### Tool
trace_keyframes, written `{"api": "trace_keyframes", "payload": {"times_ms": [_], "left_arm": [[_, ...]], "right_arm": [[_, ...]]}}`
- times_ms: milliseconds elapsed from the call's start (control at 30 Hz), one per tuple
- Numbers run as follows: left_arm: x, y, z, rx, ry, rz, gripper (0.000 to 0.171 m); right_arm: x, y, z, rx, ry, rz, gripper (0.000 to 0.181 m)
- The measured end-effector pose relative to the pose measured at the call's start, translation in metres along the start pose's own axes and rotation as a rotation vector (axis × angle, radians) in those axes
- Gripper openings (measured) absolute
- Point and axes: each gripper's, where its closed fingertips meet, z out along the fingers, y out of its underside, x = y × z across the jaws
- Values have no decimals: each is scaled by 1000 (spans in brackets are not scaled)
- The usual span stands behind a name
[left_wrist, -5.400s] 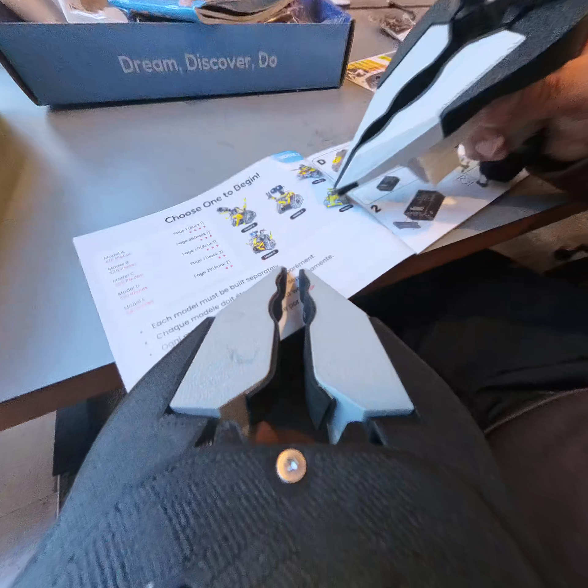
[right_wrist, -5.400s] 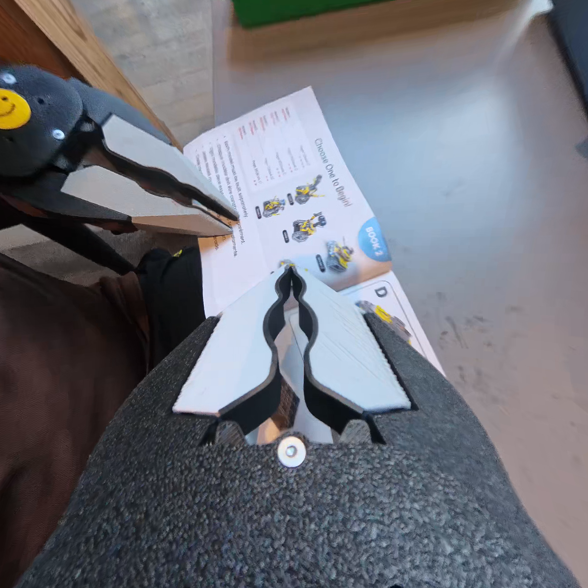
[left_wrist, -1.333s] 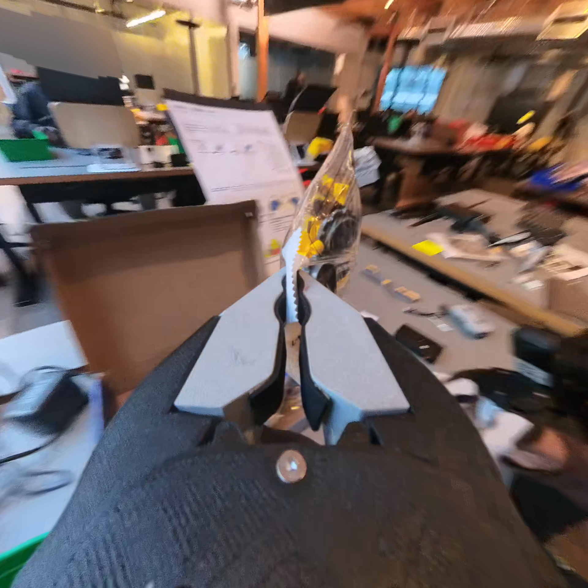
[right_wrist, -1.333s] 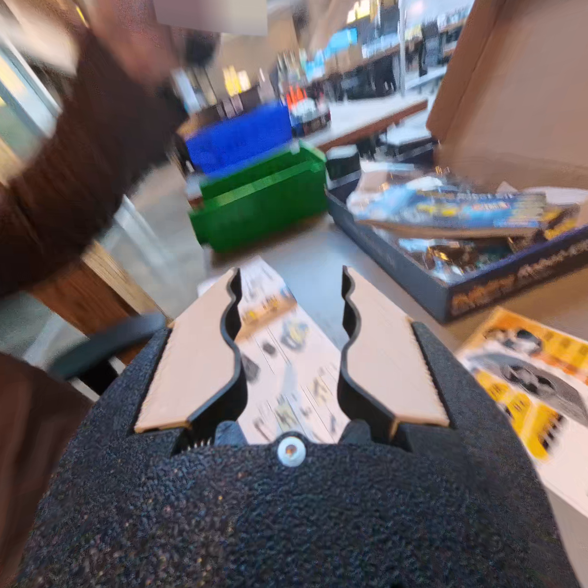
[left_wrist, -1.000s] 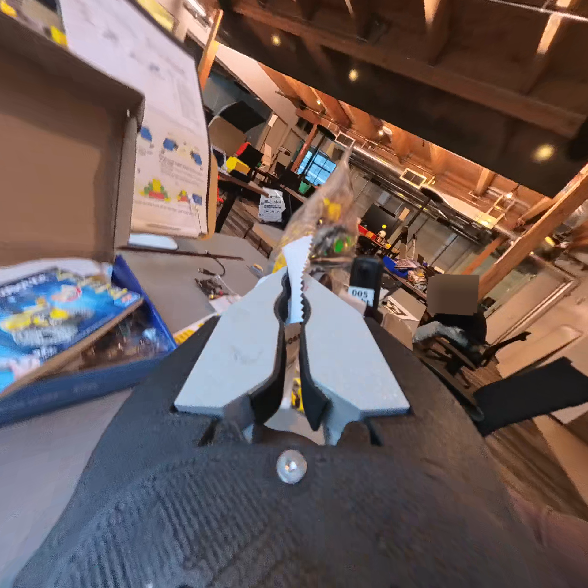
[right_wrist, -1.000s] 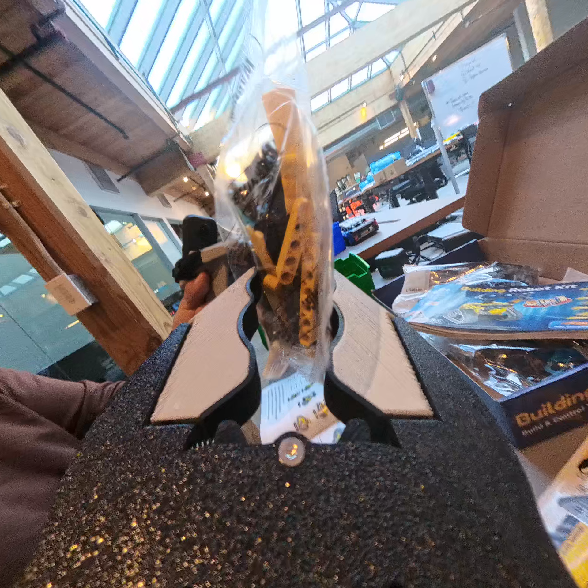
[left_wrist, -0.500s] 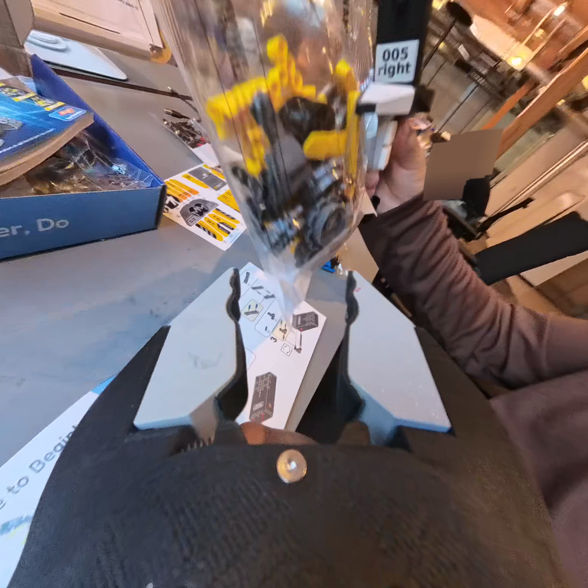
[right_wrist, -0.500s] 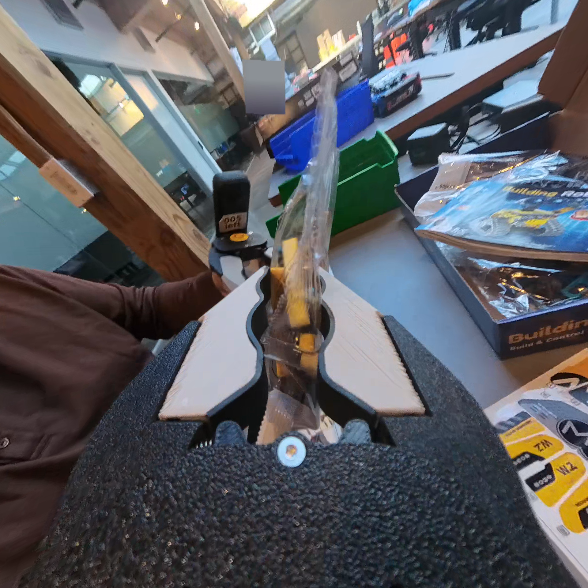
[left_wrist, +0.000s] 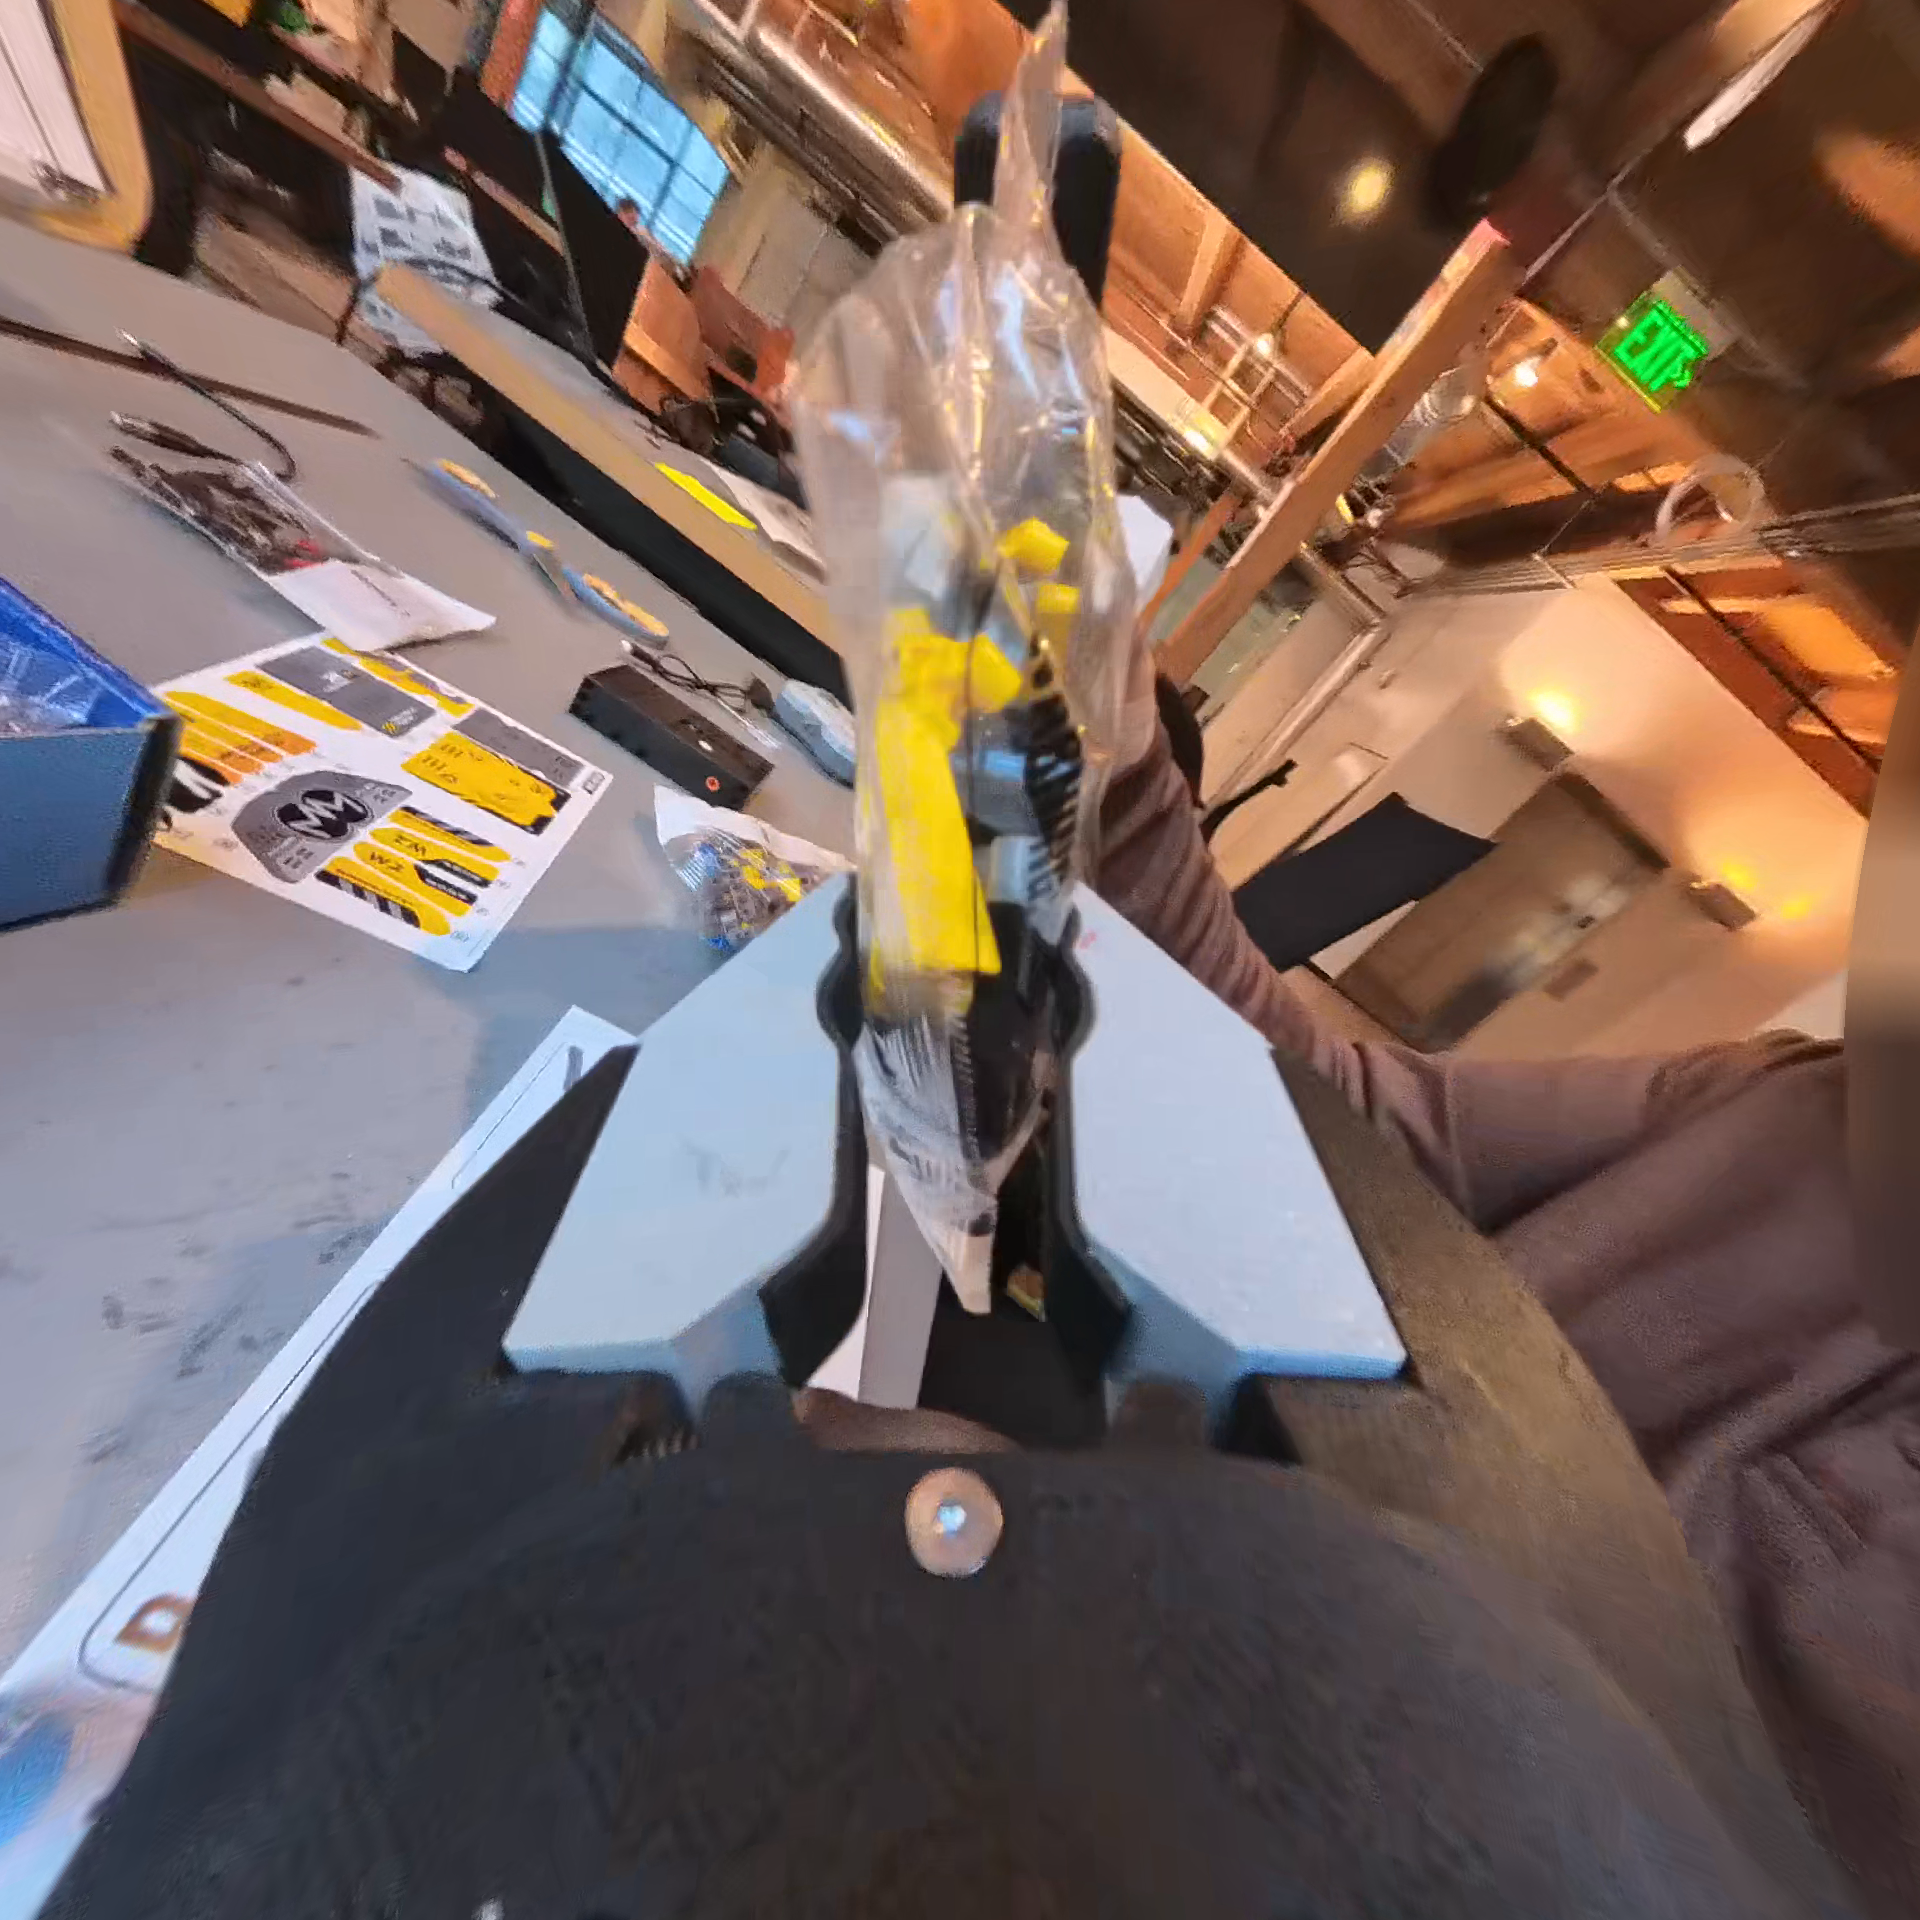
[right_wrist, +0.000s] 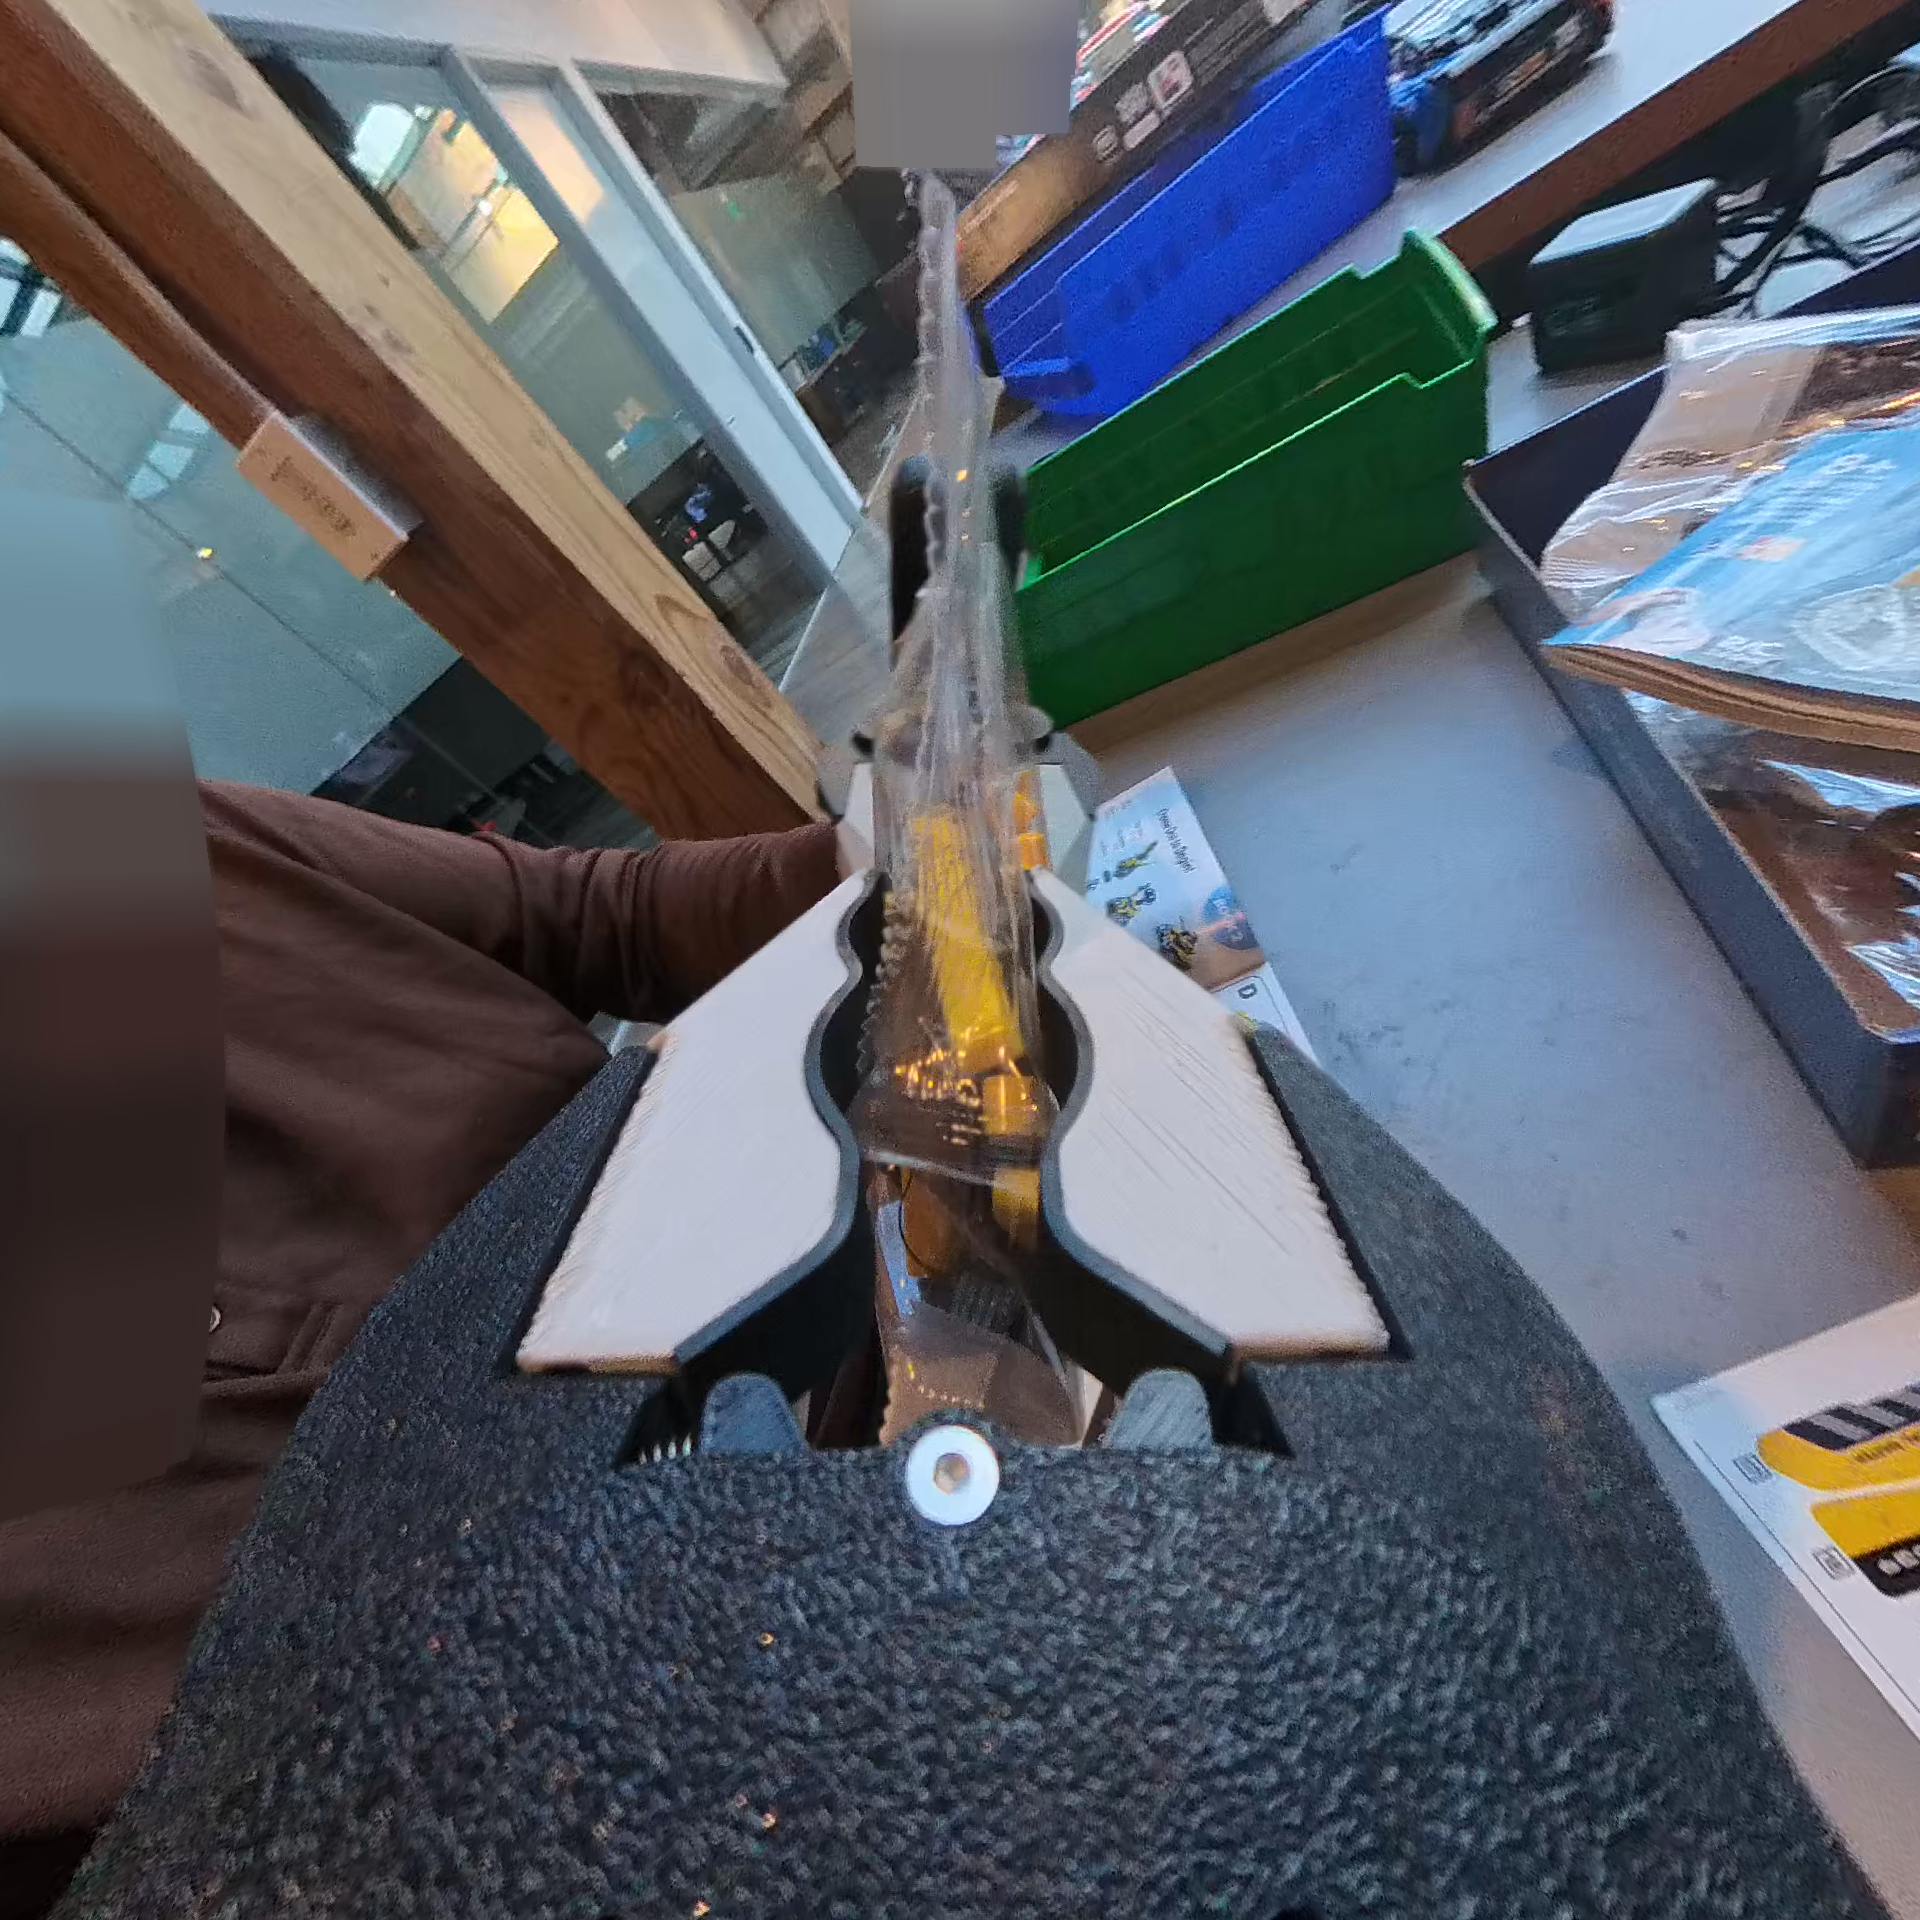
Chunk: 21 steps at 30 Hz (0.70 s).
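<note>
Left gripper (left_wrist: 951, 925) has seemingly closed on the bag (left_wrist: 961, 644) (green bin (right_wrist: 1257, 499) only rightward).

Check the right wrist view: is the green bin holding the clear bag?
No. The clear bag sits between the right gripper jaws, well short of the green bin.

Black pebble-textured gripper housing (right_wrist: 951, 894), pale wedge-shaped fingers (right_wrist: 717, 1164) with black wavy inner edges, silver centre screw (right_wrist: 951, 1473) (both grippers alike), brown long sleeve (right_wrist: 436, 966)

Timber posts (right_wrist: 436, 416), perhaps glass walls (right_wrist: 644, 312).
</note>
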Motion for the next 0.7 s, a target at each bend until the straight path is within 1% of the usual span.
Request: {"api": "trace_keyframes", "payload": {"times_ms": [100,167,200,267,333,400,500,633,667,700], "left_arm": [[9,-3,4,42,-32,64,31],[15,-6,4,63,-49,104,31],[17,-9,3,81,-53,109,31],[19,-16,0,122,-62,114,31],[18,-24,-4,167,-83,111,31],[18,-32,-10,215,-92,104,31],[20,-42,-18,277,-97,100,31],[25,-50,-26,342,-81,101,31],[25,-51,-26,347,-82,97,31],[24,-52,-27,349,-92,99,31]], "right_arm": [[1,-11,-13,67,-12,25,24],[-1,-24,-30,148,-29,41,26],[-1,-30,-39,185,-28,46,31],[0,-38,-57,237,-5,42,35],[3,-39,-71,250,43,17,38],[3,-37,-78,233,77,-11,46],[-3,-32,-77,204,76,-41,56],[4,-17,-53,113,99,-14,76],[5,-15,-46,95,102,-11,75],[3,-14,-40,88,89,-16,68]]}}
